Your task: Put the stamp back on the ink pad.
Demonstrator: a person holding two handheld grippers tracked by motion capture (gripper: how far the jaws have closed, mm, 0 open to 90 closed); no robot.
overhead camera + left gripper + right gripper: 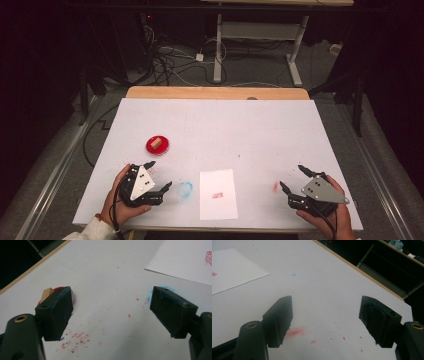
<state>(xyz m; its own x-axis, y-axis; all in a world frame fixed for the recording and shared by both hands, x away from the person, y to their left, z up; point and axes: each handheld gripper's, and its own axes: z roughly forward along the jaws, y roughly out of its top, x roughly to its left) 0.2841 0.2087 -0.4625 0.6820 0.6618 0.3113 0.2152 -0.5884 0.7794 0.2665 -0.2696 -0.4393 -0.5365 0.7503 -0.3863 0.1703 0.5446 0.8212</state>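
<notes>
A small wooden block (156,143) stands in a round red dish (163,147) left of the table's middle. The block (46,294) peeks out behind the left jaw in the left gripper view. A white sheet of paper (218,194) with a red stamp mark (217,195) lies near the front edge; its corner (185,260) and mark (209,257) appear in the left gripper view. My left gripper (160,175) rests at the front left, open and holding nothing. My right gripper (292,178) sits at the front right, also open with nothing between the jaws.
The white tabletop (250,130) carries a blue smear (185,189) beside the paper, a red smudge (275,186) by the right gripper, and red specks (75,338). A wooden strip (215,93) edges the far side. Cables (170,60) lie on the floor beyond.
</notes>
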